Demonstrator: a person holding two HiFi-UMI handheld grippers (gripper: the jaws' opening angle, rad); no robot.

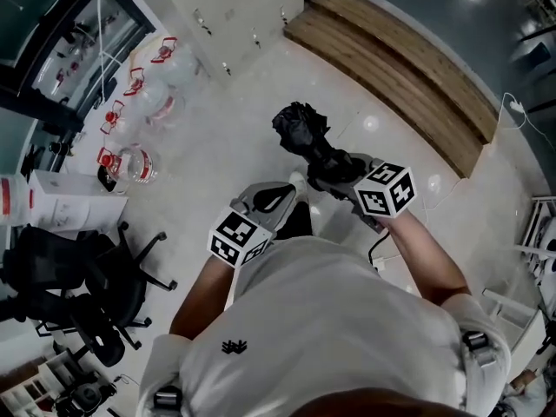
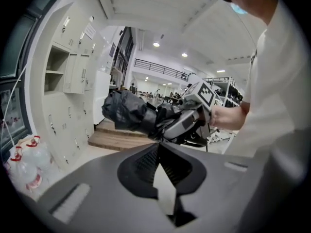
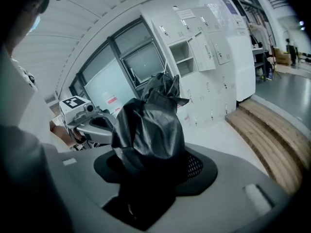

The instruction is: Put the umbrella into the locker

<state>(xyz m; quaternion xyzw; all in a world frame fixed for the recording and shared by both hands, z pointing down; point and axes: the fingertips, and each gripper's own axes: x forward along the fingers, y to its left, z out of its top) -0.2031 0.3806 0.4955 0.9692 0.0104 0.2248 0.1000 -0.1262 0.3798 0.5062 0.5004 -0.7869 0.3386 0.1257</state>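
The black folded umbrella (image 1: 300,129) is a crumpled bundle sticking forward out of my right gripper (image 1: 326,168), which is shut on its lower end. In the right gripper view the umbrella (image 3: 148,125) fills the space between the jaws and hides the fingertips of that gripper (image 3: 146,174). My left gripper (image 1: 291,185) is just left of it, held apart from the umbrella, jaws shut with nothing between them (image 2: 158,147). The cream lockers (image 1: 234,7) stand ahead; one compartment is open (image 3: 182,52) (image 2: 54,72). The umbrella (image 2: 129,111) is well short of them.
A wooden step (image 1: 400,68) runs along the floor right of the lockers. Several large water bottles (image 1: 139,102) stand on the floor at the left. Black office chairs (image 1: 78,294) sit at the lower left. A cable (image 1: 512,107) lies at the right.
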